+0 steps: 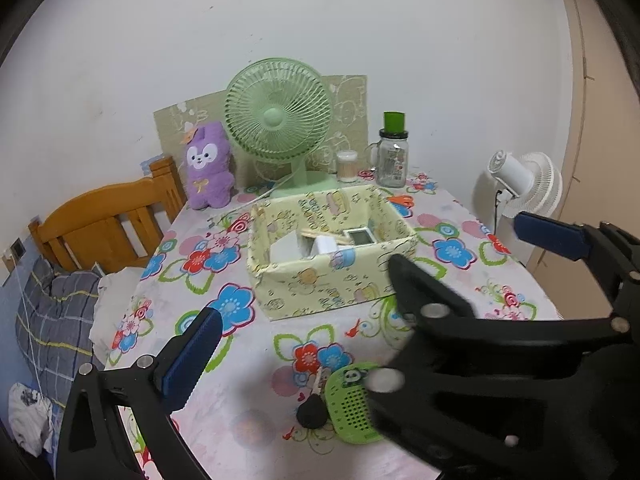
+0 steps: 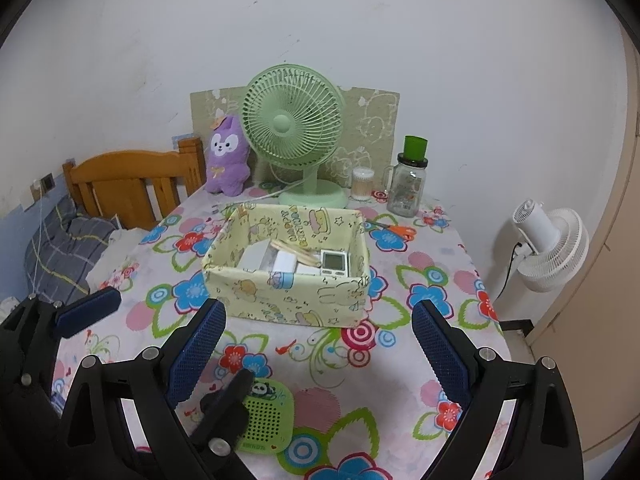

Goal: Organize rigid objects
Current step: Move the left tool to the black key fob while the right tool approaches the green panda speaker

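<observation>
Both claws over the near edge of the table [image 2: 400,368], floral cloth, pointing down toward the far wall. My right claw [image 2: 316,348]: jaws wide, blue pads apart, nothing between them but bare cloth. My left claw [image 1: 360,300]: jaws at their widest, nothing gripped; in its own view one pad sits low at the left, the other out at the right edge, and a black finger of the right claw crosses between. The green perforated square gadget [image 2: 266,414] with a panda sticker lies flat close to the near edge, below and just left of the right claw's opening, partly covered by a black finger of the left claw; no pad touches it. Just beside it on its left, a small black round-headed thing [image 1: 311,414], too small to identify. The yellow fabric storage box [image 2: 288,300] sits mid-table, well beyond both claws, open-topped; inside are white blocks [image 2: 286,261], some pale wooden sticks [image 2: 294,251] and a small white device with a screen [image 2: 335,262] toward its right end. Orange-handled scissors [image 2: 394,230] lie right of the box. Along the far edge: purple plush [image 2: 228,158], green desk fan [image 2: 294,124], cotton-swab tub [image 2: 362,184], glass jar with a green cap [image 2: 410,184].
</observation>
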`<action>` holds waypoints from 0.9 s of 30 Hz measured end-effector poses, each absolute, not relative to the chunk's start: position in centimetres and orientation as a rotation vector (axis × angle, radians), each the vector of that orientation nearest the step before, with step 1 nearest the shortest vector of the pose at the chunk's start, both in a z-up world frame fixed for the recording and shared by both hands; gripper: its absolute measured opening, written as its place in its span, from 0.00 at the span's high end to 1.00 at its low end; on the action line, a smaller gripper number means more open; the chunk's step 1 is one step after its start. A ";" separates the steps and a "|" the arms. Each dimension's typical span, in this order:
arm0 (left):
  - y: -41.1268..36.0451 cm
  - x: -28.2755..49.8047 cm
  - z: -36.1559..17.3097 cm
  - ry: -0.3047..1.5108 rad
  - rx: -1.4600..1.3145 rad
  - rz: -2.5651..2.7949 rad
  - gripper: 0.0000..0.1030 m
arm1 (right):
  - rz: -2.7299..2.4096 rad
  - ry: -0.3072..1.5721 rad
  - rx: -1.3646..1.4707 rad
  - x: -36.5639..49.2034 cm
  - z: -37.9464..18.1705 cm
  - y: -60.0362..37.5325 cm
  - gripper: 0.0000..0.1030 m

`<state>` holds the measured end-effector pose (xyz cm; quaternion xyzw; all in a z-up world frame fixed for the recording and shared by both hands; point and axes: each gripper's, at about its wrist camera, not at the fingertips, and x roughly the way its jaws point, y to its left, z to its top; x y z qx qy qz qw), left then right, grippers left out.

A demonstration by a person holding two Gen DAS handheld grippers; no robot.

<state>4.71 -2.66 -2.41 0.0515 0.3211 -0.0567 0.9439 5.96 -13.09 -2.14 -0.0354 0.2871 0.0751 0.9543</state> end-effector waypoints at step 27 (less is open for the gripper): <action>2.3 6.3 -10.7 0.736 0.110 -0.130 0.03 | 0.119 0.664 -0.040 7.5 -10.8 -12.8 0.07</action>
